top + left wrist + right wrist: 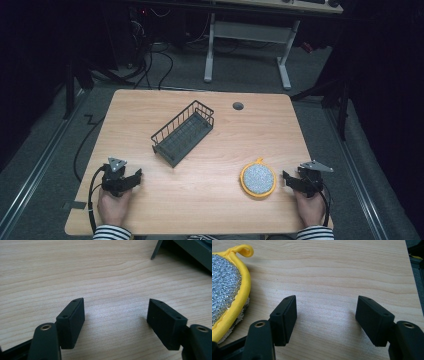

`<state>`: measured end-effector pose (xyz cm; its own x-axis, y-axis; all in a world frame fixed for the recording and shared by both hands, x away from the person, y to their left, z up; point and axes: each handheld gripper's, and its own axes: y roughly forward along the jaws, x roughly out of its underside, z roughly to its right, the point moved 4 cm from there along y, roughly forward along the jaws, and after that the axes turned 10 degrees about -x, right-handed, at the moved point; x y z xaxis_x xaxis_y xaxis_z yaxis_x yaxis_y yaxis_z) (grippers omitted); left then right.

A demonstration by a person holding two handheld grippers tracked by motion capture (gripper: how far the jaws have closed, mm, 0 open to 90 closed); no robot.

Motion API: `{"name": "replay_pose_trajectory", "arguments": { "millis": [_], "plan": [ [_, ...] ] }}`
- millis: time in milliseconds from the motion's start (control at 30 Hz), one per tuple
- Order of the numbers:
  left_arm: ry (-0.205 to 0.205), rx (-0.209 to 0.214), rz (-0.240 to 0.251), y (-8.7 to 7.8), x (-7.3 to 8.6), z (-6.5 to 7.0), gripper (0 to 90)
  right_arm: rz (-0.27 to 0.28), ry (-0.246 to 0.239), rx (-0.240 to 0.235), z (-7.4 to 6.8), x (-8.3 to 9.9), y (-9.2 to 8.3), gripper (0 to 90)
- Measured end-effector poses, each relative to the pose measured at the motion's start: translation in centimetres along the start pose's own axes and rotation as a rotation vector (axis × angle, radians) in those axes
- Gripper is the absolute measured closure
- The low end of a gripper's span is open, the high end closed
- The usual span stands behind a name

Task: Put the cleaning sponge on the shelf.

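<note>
A round silver scouring pad with a yellow rim and loop (258,179) lies on the wooden table (210,200) at the front right. In the right gripper view the pad (224,287) sits just left of the jaws. My right gripper (286,179) rests on the table beside it, open and holding nothing (325,317). A dark wire basket (184,132) stands at an angle near the table's middle, and its corner (185,252) shows in the left gripper view. My left gripper (136,176) sits at the front left, open over bare wood (115,320).
A round cable hole (238,106) sits near the table's far edge. The table's right edge (412,277) runs close to the right gripper. Beyond the table stand a white desk frame (247,40) and floor cables (150,60).
</note>
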<state>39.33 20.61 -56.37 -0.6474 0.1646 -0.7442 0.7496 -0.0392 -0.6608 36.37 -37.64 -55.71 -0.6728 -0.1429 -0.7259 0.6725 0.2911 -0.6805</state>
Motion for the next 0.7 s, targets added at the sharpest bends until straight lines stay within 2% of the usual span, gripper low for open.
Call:
{"name": "replay_pose_trajectory", "arguments": {
  "millis": [367, 700],
  "plan": [
    [0.014, 0.012, -0.005, 0.02, 0.00, 0.10, 27.1, -0.002, 0.004, -0.002, -0.11, 0.04, -0.03, 33.2],
    [-0.002, 0.010, -0.009, 0.00, -0.09, 0.00, 29.4, -0.002, 0.004, -0.002, -0.12, 0.04, -0.03, 33.1]
  ]
}}
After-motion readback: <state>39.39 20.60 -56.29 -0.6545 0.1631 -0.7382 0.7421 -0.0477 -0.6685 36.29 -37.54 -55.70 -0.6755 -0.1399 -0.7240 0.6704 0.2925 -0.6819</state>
